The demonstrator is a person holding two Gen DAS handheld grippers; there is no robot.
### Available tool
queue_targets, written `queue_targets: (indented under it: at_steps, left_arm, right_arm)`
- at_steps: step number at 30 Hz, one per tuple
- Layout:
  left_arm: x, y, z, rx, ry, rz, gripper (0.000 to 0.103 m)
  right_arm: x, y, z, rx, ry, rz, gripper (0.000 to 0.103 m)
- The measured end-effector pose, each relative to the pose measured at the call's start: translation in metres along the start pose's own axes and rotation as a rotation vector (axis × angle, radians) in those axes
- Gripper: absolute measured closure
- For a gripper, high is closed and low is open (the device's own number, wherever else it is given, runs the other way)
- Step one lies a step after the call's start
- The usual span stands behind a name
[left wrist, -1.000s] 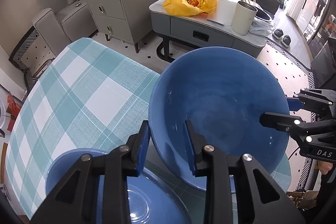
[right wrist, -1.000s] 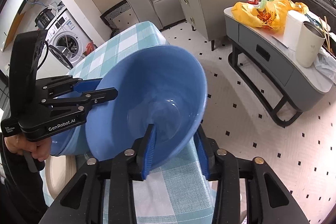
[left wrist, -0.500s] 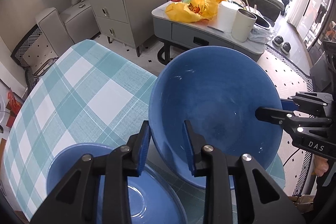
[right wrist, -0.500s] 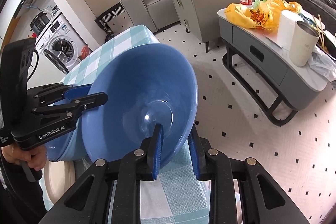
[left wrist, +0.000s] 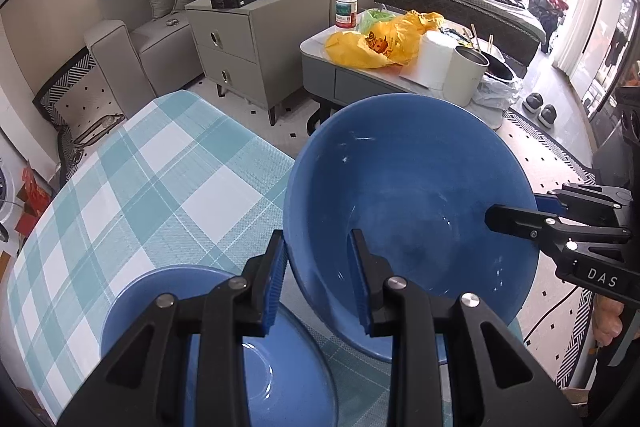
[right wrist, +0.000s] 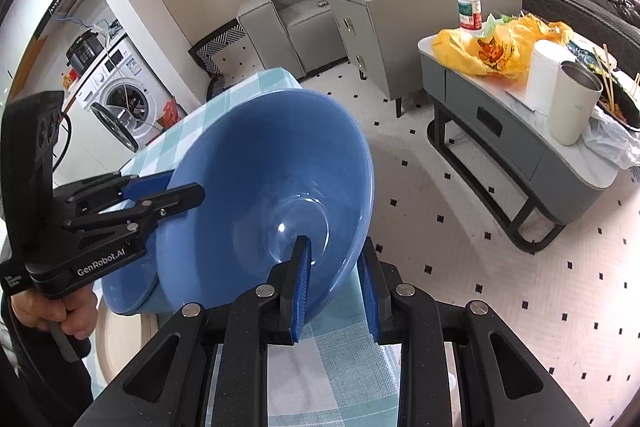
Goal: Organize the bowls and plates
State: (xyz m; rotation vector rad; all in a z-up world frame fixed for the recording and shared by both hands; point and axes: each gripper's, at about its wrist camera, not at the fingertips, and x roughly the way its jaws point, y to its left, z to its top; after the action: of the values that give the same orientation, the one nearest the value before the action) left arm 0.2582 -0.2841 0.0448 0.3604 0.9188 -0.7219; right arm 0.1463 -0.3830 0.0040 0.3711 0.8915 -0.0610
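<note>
Both grippers clamp the same blue bowl (left wrist: 408,211), held tilted off the checked tablecloth (left wrist: 132,183), centre frame in both views. Left gripper (left wrist: 318,281) pinches the near rim, right gripper (right wrist: 334,285) the opposite rim, its jaws having just closed in on it.

Risks as I see them:
- Thin rim bites on glazed ware: either hand twisting or pulling apart could pop one grip, and the bowl swings or drops.
- Bowl overhangs the table edge in the right wrist view, so a slip likely means tiled floor (right wrist: 472,247).
- Blue plate (left wrist: 280,375) sits lower left, just beside the bowl; lowering blind could clip its rim.
</note>
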Motion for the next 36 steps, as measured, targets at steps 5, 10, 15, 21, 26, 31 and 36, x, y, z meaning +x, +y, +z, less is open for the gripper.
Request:
queue_targets:
  at_steps: [5,10,15,21,26,31,36]
  left_arm:
    - [-0.016,-0.005,0.003,-0.011,-0.036,0.006,0.074]
    - [-0.033,-0.006,0.004,-0.036,-0.075,0.016,0.074]
    - [-0.054,-0.002,-0.002,-0.065,-0.108,0.032,0.074]
    - [-0.08,0.004,-0.012,-0.085,-0.146,0.061,0.074]
    - [-0.096,0.012,-0.022,-0.109,-0.175,0.085,0.074]
    - [-0.11,0.02,-0.036,-0.147,-0.194,0.115,0.074]
    - [-0.123,0.035,-0.051,-0.2,-0.202,0.153,0.074]
  right_arm:
    - [-0.017,0.002,0.004,-0.01,-0.028,-0.004,0.078]
    - [-0.033,0.009,0.008,-0.042,-0.052,-0.016,0.078]
    - [-0.051,0.023,0.011,-0.065,-0.074,-0.003,0.078]
    - [-0.062,0.044,0.013,-0.103,-0.093,0.006,0.078]
    - [-0.07,0.063,0.014,-0.14,-0.104,0.022,0.078]
    - [-0.073,0.085,0.015,-0.181,-0.107,0.035,0.078]
    - [-0.073,0.108,0.014,-0.23,-0.107,0.061,0.078]
